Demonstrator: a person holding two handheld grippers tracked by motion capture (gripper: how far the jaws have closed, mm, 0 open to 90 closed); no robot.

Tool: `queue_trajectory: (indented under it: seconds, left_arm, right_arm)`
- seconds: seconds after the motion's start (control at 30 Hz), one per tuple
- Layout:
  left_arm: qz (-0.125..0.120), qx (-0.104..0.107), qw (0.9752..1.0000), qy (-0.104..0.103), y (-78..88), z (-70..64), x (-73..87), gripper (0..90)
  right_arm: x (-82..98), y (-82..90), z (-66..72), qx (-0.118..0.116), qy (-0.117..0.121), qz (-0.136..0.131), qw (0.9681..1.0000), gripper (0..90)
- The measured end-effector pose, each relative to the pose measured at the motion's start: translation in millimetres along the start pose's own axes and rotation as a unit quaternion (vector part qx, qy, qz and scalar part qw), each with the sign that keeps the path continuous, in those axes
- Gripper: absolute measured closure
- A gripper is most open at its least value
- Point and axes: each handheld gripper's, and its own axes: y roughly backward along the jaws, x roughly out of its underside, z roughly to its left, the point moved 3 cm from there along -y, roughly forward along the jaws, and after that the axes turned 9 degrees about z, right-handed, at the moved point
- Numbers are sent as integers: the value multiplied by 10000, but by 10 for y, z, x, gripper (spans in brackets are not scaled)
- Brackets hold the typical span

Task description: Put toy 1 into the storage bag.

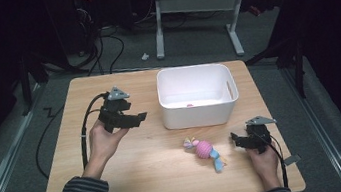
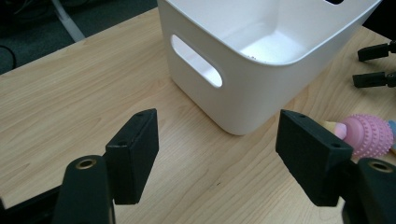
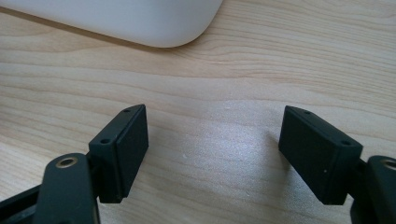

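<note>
Bring the open, empty right tool (image 1: 235,139) level onto the pink ball toy (image 1: 205,149) near the surface's front edge, keeping the open, empty left tool (image 1: 142,116) clear of the white bin (image 1: 200,117).

A pale wooden worktop (image 1: 160,178) lies under the left claw (image 1: 140,116) and the right claw (image 1: 235,138). Grey floor (image 1: 14,148) spreads around it. Far beyond the left claw, black cables (image 1: 101,50) trail past a white-legged desk frame (image 1: 196,4), with a small white scrap (image 1: 145,56) between them. A grey tape tab (image 1: 291,159) sits behind the right claw, at the worktop's corner.
</note>
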Motion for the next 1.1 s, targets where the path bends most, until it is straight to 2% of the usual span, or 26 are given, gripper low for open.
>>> queue_trajectory:
  seconds: [0.27, 0.43, 0.8, 1.1]
  left_arm:
    - [-106, -4, 9997, 215, 43, 57, 214, 307]
    - [-187, -103, 9992, 332, 41, 74, 374, 324]
    - [-202, -77, 9981, 584, -3, 110, 633, 325]
    - [-222, -14, 9960, 862, -51, 116, 840, 324]
  right_arm:
    - [1, 1, 1, 3, -7, 4, 10000, 242]
    - [2, 1, 1, 8, -8, 6, 10000, 241]
    - [2, 1, 2, 12, -9, 3, 10000, 242]
    - [2, 2, 2, 11, -14, 6, 10000, 242]
